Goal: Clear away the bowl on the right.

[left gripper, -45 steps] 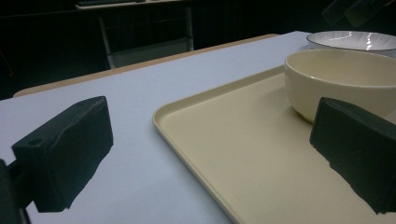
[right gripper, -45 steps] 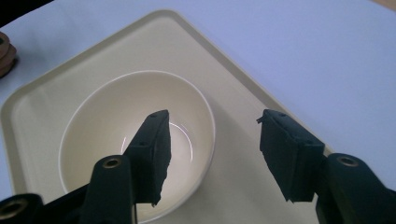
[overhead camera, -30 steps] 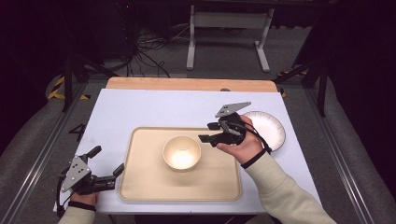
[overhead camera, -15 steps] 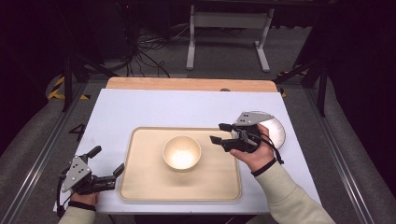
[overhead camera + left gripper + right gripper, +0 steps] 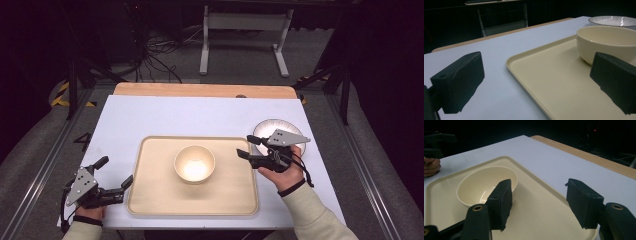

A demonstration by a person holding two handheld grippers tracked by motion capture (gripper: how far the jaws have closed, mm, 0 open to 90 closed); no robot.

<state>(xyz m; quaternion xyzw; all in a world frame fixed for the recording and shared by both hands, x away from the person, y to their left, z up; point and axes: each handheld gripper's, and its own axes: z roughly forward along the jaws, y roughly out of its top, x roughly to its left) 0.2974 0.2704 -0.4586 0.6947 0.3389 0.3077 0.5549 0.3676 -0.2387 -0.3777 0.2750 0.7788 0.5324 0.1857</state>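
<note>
While the high view looks down on the white table (image 5: 165, 117), a cream tray (image 5: 150, 200) lies near its front edge with a cream bowl (image 5: 194, 164) standing at the tray's middle. The left gripper (image 5: 114, 173) rests on the table just beside the tray's left front corner, its jaws spread apart and holding nothing. The right gripper (image 5: 248, 146) hovers at the tray's right edge, jaws parted and empty, pointing toward the bowl but apart from it. A white ribbed plate (image 5: 267, 127) sits on the table just behind the right hand (image 5: 277, 170), off the tray.

In the left gripper view, the two black jaws stand wide apart with nothing between them; the tray (image 5: 544, 75) runs ahead, the bowl (image 5: 606, 42) upright on it, and the plate (image 5: 611, 20) beyond.

In the right gripper view, the jaws are likewise open and empty above the tray (image 5: 534, 202); the bowl (image 5: 484, 185) sits past the left jaw, and the person's other hand (image 5: 431, 167) shows at the far left edge.
</note>
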